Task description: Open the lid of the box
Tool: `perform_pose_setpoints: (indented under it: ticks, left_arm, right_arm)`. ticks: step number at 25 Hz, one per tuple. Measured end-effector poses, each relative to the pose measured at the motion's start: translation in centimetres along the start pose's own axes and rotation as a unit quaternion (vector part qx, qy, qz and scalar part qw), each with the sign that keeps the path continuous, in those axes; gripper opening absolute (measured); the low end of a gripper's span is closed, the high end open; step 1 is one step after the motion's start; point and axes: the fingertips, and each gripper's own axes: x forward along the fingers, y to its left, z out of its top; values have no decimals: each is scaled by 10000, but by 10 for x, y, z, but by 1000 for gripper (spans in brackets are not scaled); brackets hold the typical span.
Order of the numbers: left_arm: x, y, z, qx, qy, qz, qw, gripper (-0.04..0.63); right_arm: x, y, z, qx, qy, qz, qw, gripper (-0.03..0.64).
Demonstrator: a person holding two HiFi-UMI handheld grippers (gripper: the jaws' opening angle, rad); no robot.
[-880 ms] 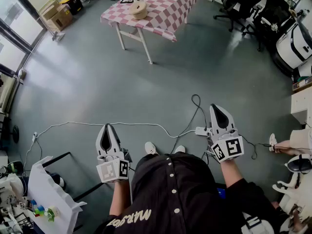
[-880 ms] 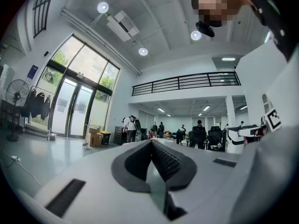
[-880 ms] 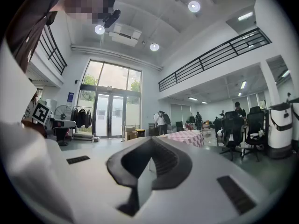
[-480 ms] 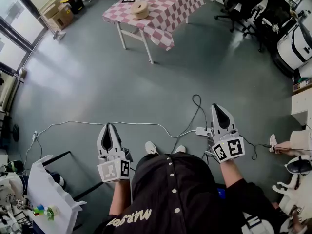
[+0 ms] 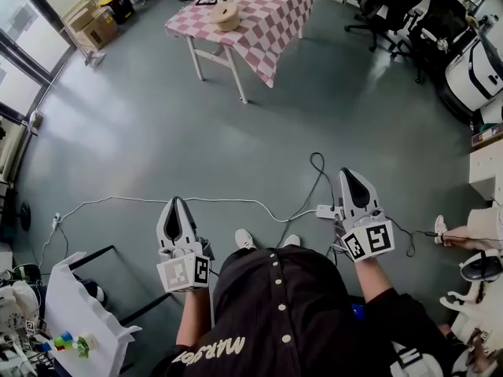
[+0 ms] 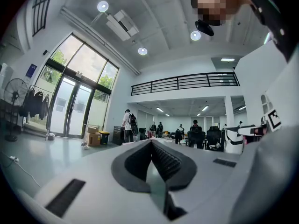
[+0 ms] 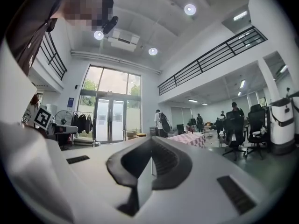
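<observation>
Grey floor fills an open hall where a person stands with a gripper in each hand, both held level and pointing ahead. The left gripper has its jaws pressed together with nothing between them, and the right gripper is likewise closed and empty. Each gripper's own view confirms it, the dark ribbed pads meeting at the tip. Just beyond the grippers a white cable trails across the floor to a power strip.

Well apart from both, at the far end of the room, stands a table under a pink-and-white checked cloth. On it sits the round tan box, its lid apparently in place.

By these pictures the task has not begun on the box itself — this looks like the approach. The next move calls for closing the ground to the table, then parting the jaws of at least one gripper to take the lid — perhaps with the other steadying the box.
</observation>
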Motion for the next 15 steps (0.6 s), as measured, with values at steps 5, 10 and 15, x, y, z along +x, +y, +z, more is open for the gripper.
perform_pose_setpoints:
  ticks: [5,10,15]
  left_arm:
    - [2,4,0,2,10,-9,10000,11]
    - [3,10,-1,-15,13,-2,10000,11]
    - [2,19,-3,-23,17,28,10000,11]
  right_arm:
    - [6,6,0,-39,10,68,10000,78]
    - [12,11,0,61,9,108,9999,199]
    - [18,13,-3,111,28,18,9999,351]
